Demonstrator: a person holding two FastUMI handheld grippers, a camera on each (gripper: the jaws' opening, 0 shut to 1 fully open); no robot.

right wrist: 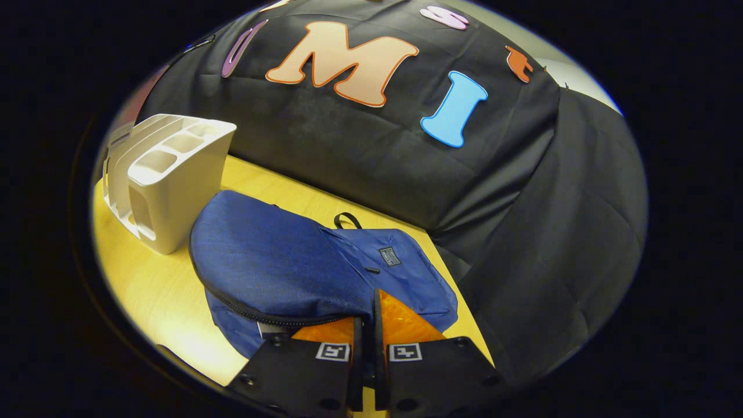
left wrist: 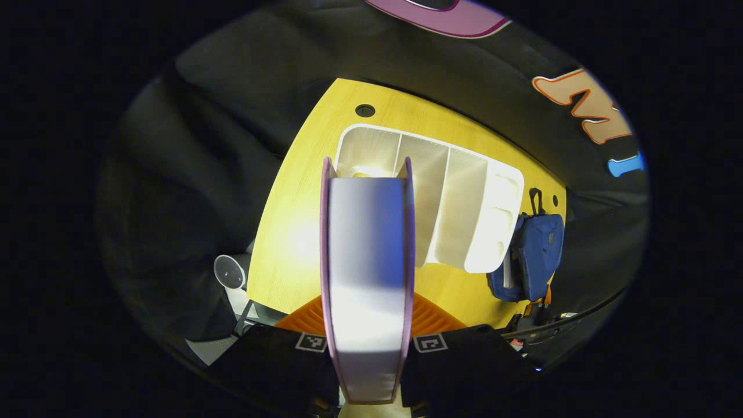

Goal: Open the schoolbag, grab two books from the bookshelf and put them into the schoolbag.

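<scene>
Left gripper view looks down on one yellow table (left wrist: 290, 244); on it stands one white bookshelf (left wrist: 458, 203) with several upright dividers, and just right of the shelf lies one blue schoolbag (left wrist: 537, 255), its mouth toward the shelf and a pale edge — perhaps a book, I cannot tell — showing inside it; a white round object (left wrist: 229, 271) sits off the table's near left edge. One book (left wrist: 367, 278) is in plain sight, purple-covered with pale pages, standing up between the fingers of the left gripper (left wrist: 367, 342); both fingers press on its covers, so the jaws are parted just by the book's thickness; the book's far end hangs over the leftmost slot of the shelf, which holds no books that I can see.

Right gripper view shows the same bag (right wrist: 302, 261) from the near side, lying on the table (right wrist: 151, 290) with the shelf (right wrist: 168, 174) just to its left and the black booth wall behind; the bag's upper flap is raised — the zip line curves along its open near edge. The right gripper (right wrist: 367, 342) has its fingers drawn nearly together with a thin slit between them, and the flap's near edge sits right at the fingertips; whether cloth is pinched there I cannot tell.
</scene>
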